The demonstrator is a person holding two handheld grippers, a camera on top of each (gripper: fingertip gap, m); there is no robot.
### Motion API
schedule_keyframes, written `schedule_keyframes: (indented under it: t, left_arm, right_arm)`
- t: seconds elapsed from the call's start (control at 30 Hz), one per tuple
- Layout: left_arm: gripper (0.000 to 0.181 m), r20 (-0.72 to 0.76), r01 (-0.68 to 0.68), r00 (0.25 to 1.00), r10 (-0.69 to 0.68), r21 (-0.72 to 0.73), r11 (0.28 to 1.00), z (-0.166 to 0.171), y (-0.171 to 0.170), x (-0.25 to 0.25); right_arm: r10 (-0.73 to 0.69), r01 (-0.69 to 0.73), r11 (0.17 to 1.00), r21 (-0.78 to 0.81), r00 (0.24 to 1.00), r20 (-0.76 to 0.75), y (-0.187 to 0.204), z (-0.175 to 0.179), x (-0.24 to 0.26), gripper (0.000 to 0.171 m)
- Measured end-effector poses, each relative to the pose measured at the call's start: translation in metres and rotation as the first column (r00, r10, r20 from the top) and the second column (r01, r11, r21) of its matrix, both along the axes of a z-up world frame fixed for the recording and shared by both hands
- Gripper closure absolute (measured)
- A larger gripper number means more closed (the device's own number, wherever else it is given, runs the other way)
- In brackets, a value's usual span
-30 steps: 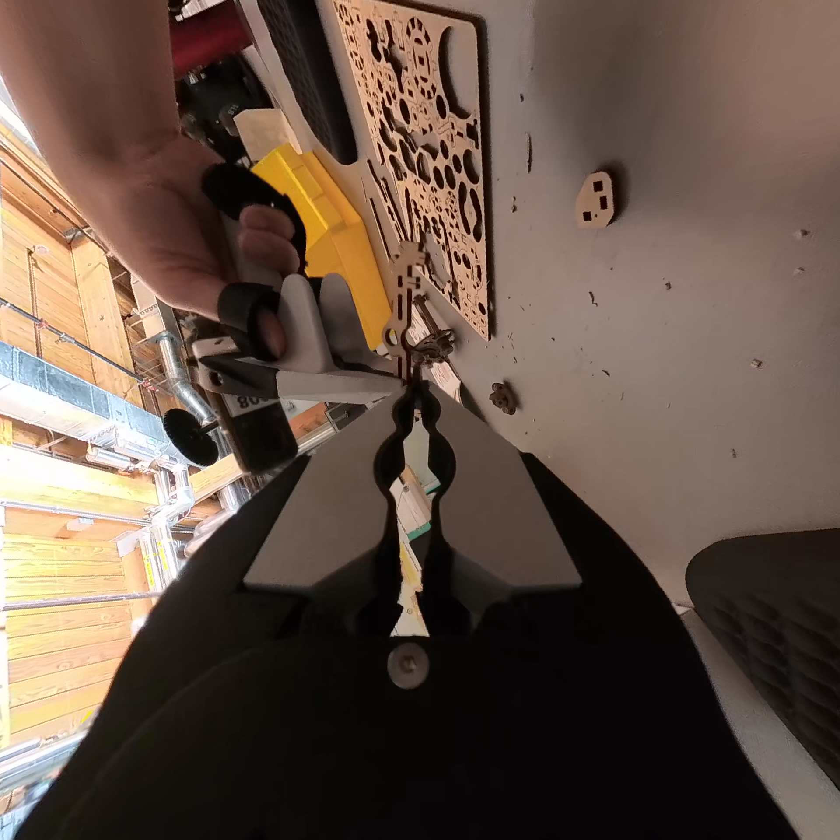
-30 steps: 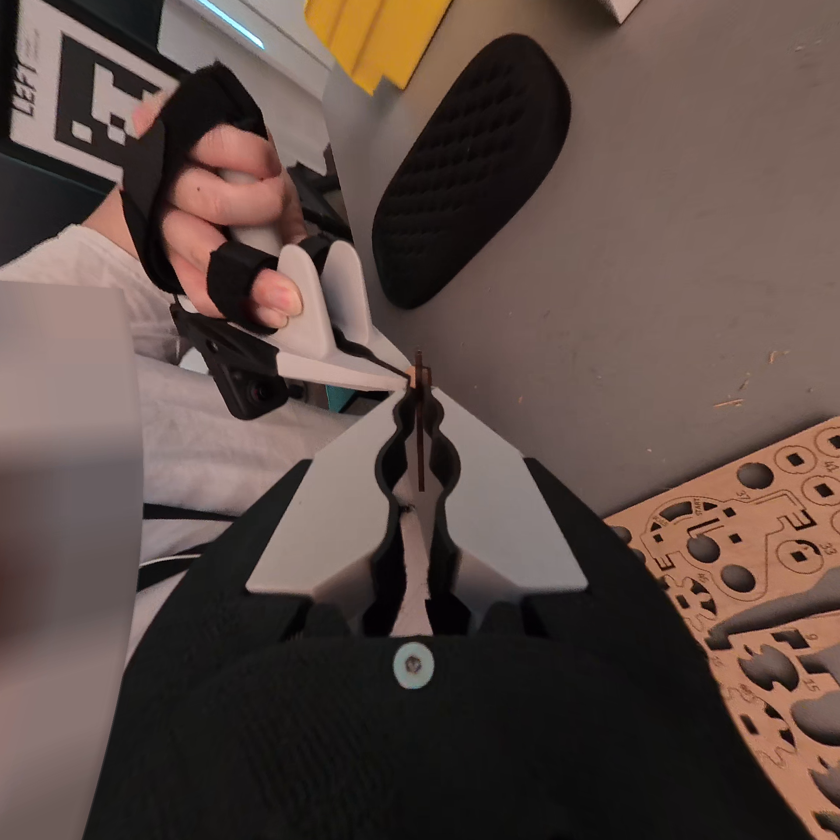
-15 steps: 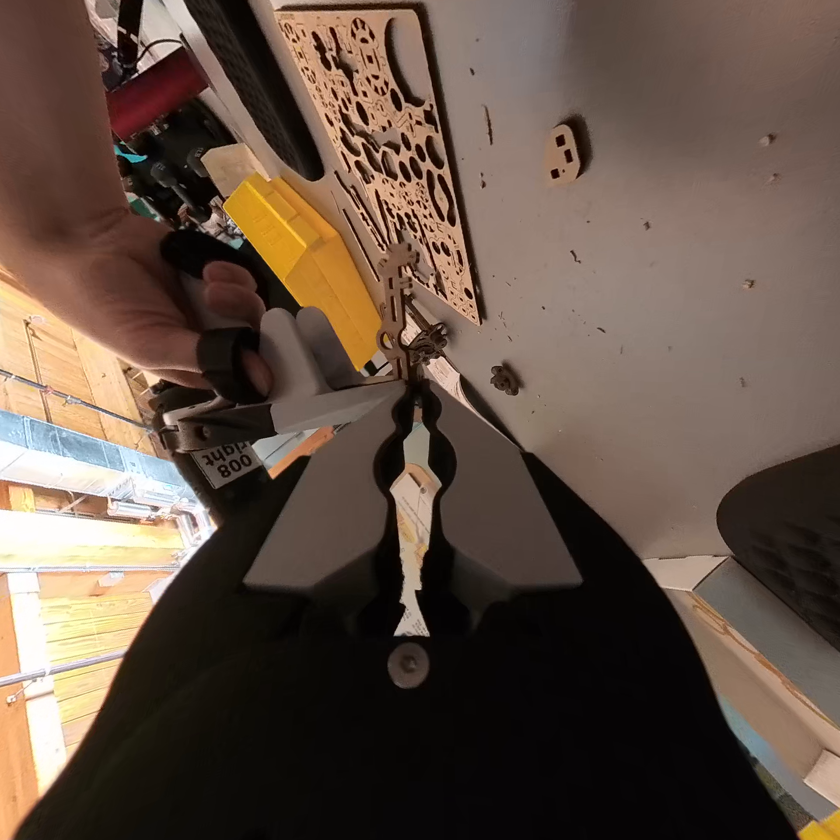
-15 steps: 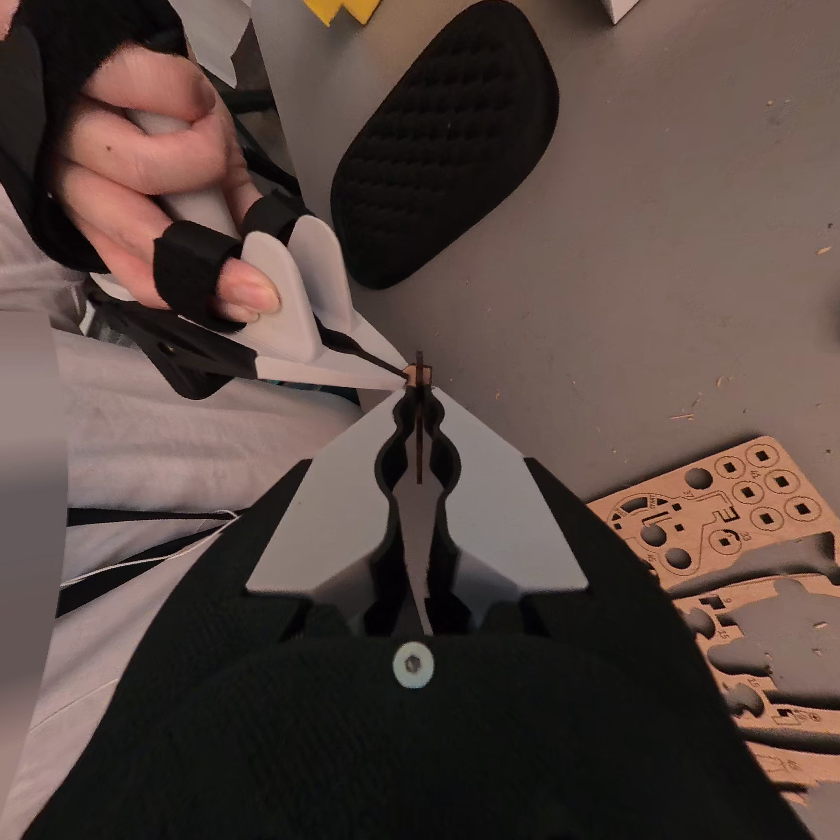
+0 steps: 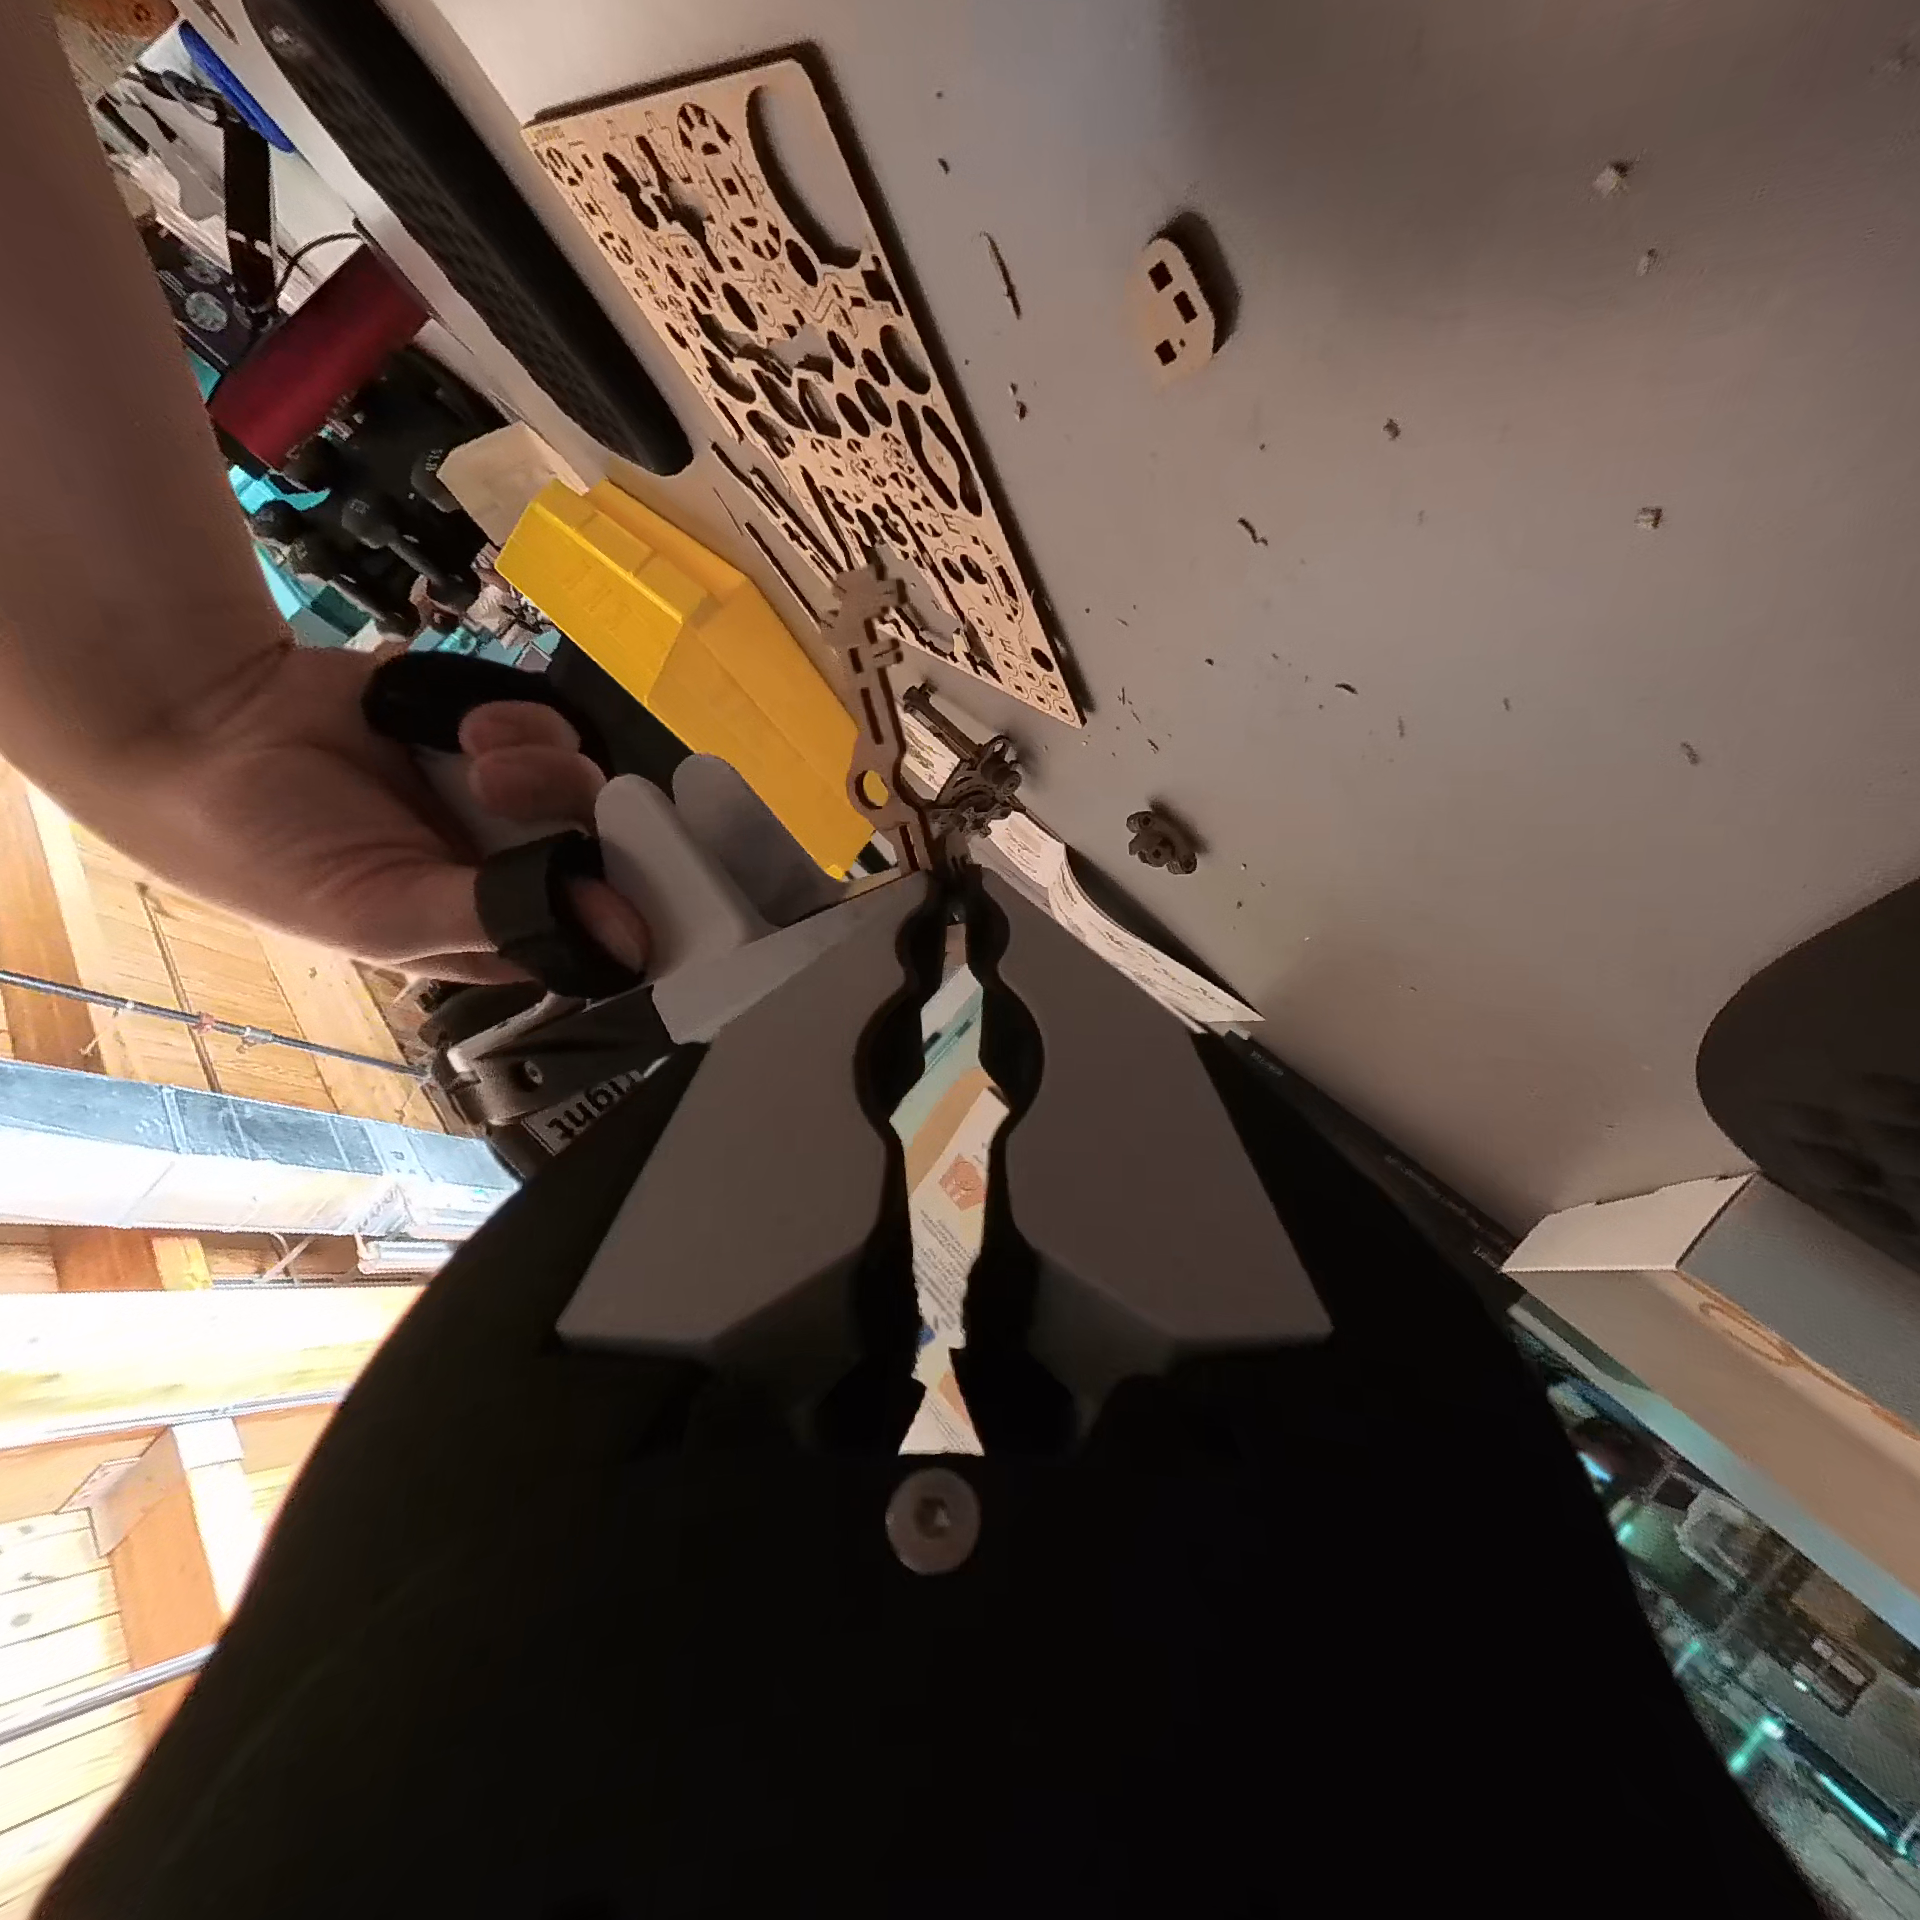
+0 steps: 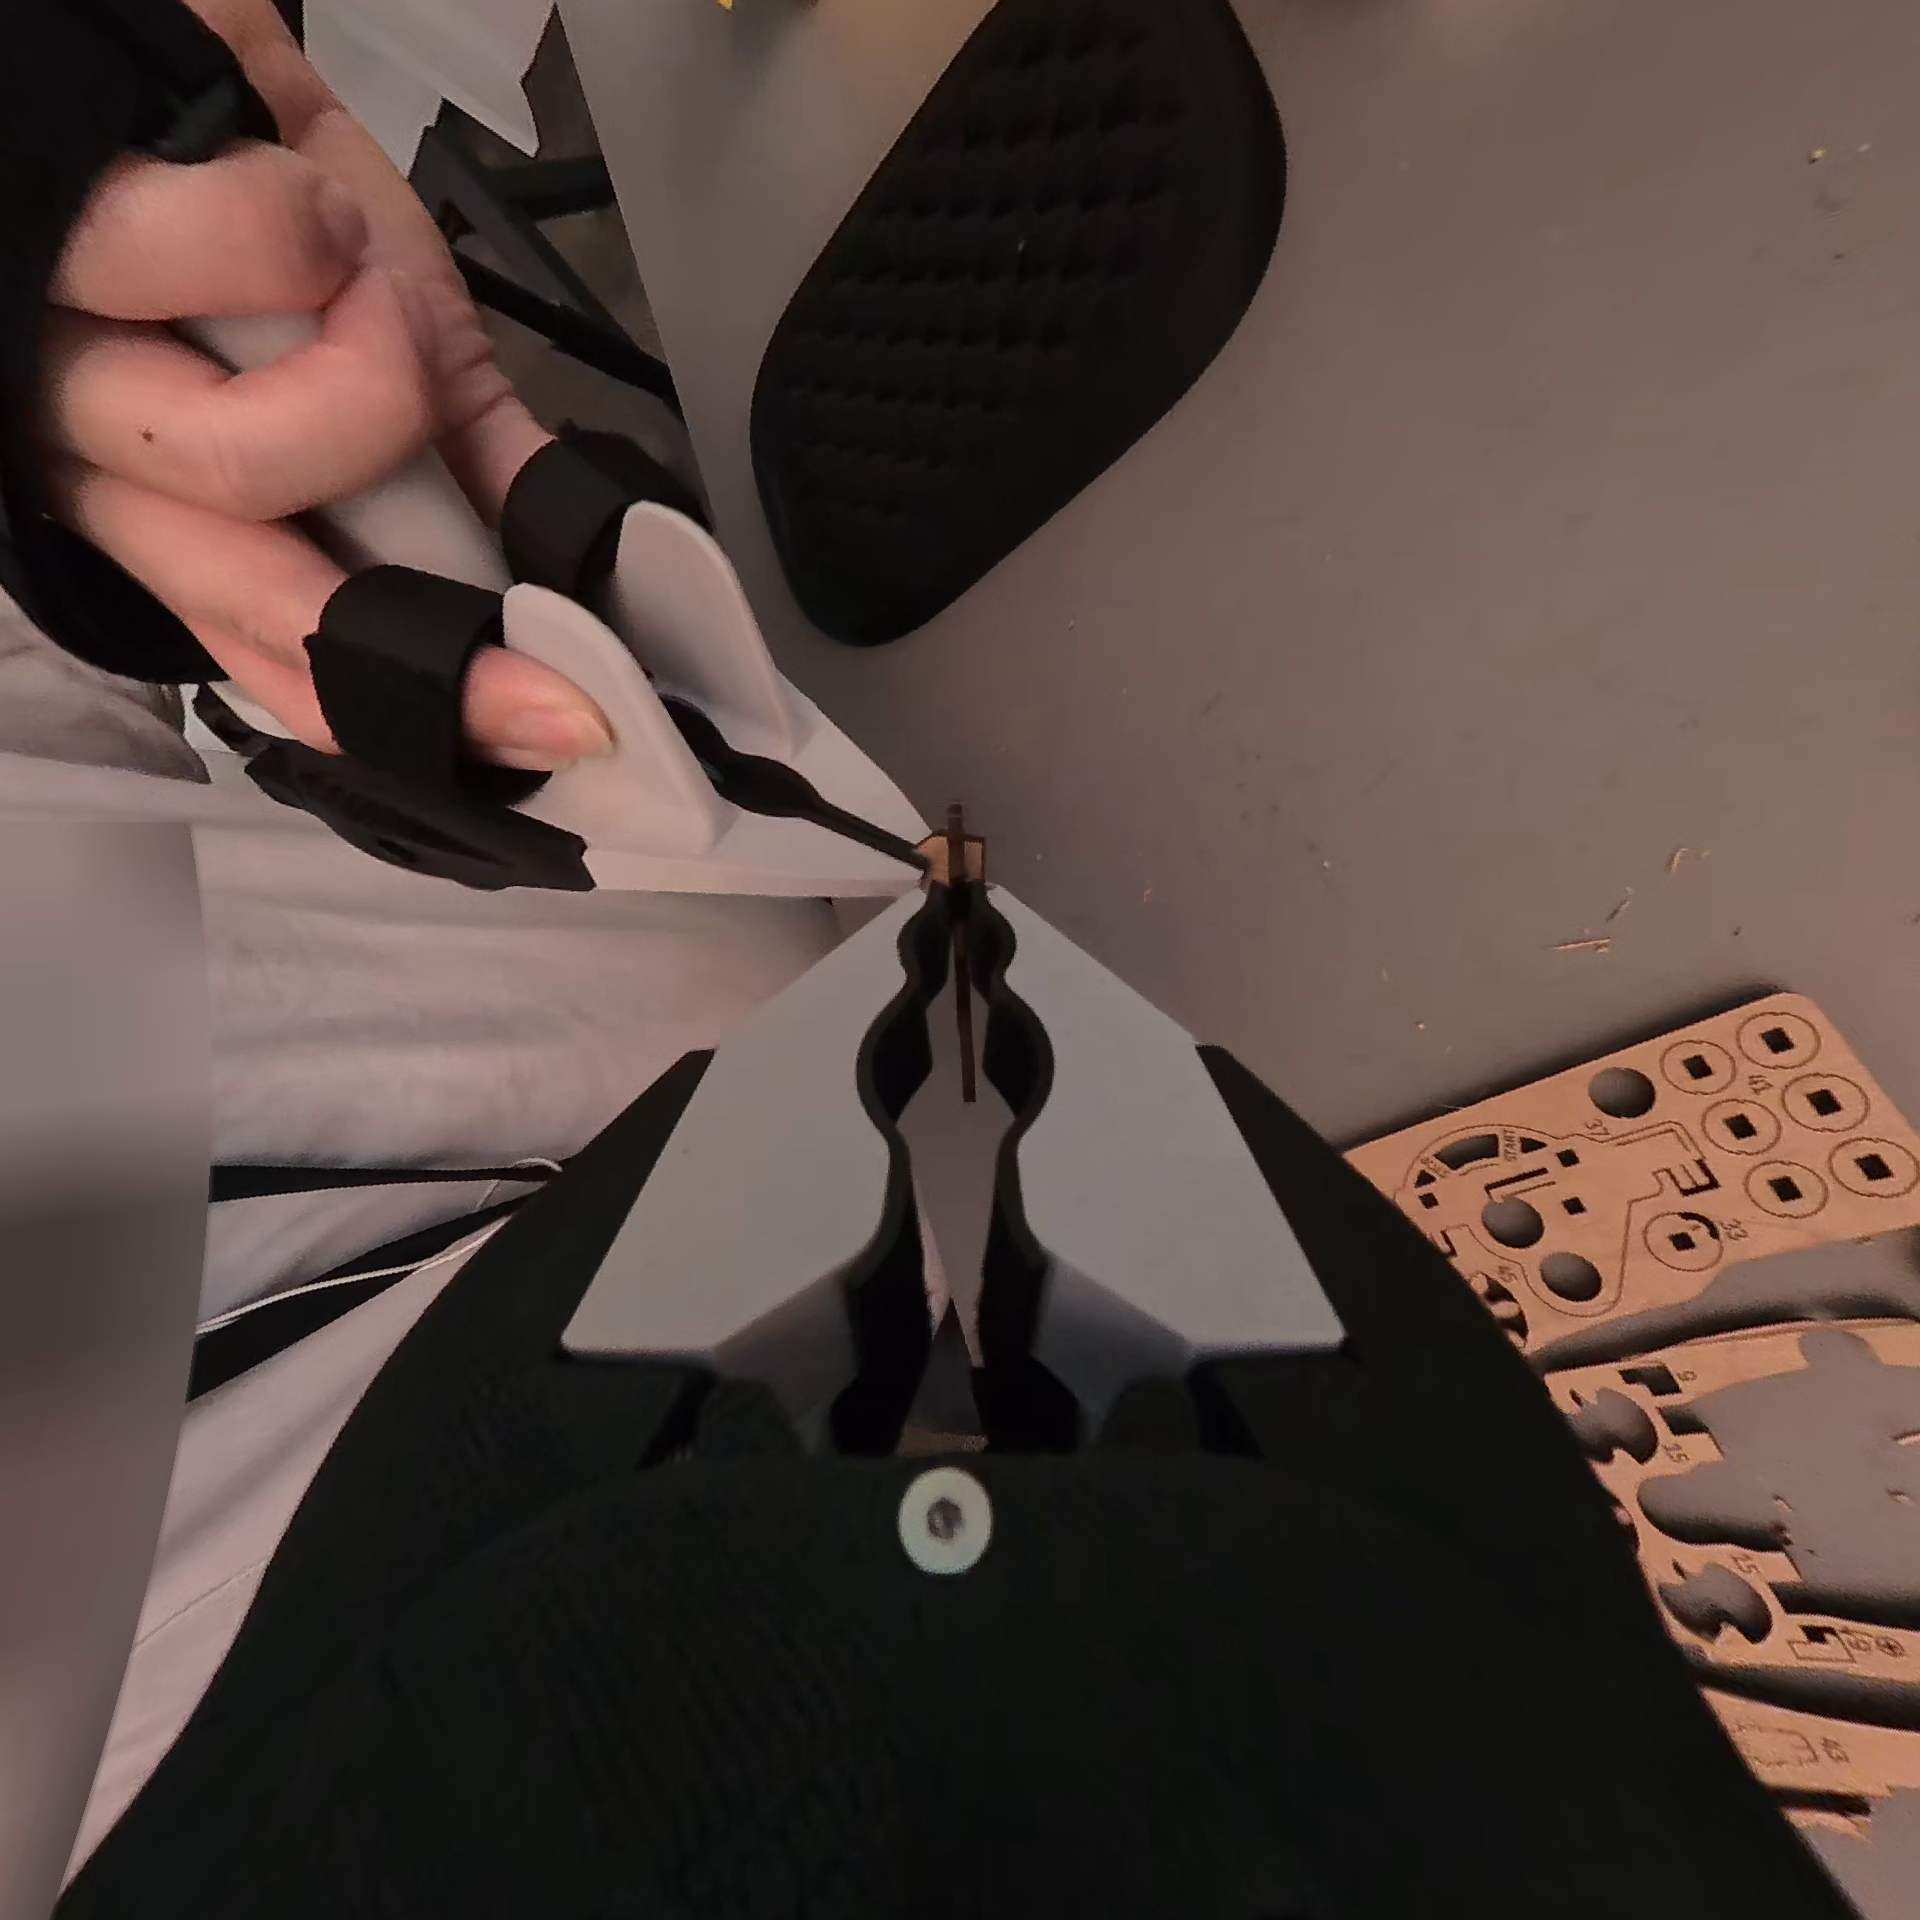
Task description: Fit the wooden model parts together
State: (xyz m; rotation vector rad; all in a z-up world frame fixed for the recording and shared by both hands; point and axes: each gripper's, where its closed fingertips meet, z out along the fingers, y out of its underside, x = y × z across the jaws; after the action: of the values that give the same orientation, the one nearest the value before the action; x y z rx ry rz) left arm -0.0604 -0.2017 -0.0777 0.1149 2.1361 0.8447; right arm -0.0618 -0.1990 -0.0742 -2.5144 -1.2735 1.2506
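Note:
My left gripper (image 5: 943, 885) is shut on a small light wooden piece, which shows at its tip in the right wrist view (image 6: 951, 854). My right gripper (image 6: 956, 899) is shut on a long slotted wooden part, seen edge-on between its fingers (image 6: 966, 997). In the left wrist view that long part (image 5: 871, 717) stands up flat from the two tips. The right gripper (image 5: 894, 891) comes in from the left there. In the right wrist view the left gripper (image 6: 920, 854) comes in from the left. The two tips meet and the small piece touches the long part's end.
On the grey table lie a cut-out wooden sheet (image 5: 821, 416), an oval piece with square holes (image 5: 1179, 301), a small gear (image 5: 1158, 836) and a gear assembly (image 5: 977, 800). A yellow box (image 5: 696, 665) and black textured pads (image 6: 1018, 312) lie nearby. More sheets (image 6: 1662, 1195) lie at right. Only a small space, under 4 cm, lies between the two pairs of fingers.
Both grippers stay shut and tip to tip, and have swung together relative to the table. The hand on the left gripper now fills more of the right wrist view.

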Motion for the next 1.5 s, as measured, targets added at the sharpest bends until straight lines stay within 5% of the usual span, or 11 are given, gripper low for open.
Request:
schedule_keyframes:
  t: [0.5,1.5]
  left_arm:
    - [0.18,0.033,-0.177,0.98,0.198,-0.331,0.927,-0.075,-0.007,-0.008]
    - [0.18,0.092,-0.251,0.944,0.316,-0.422,0.871,-0.085,-0.007,-0.008]
  right_arm:
    - [-0.02,0.04,0.989,-0.141,0.99,0.139,-0.006,-0.075,-0.009,0.169]
    - [0.035,0.0,0.981,-0.196,0.984,0.176,-0.003,-0.086,-0.011,0.162]
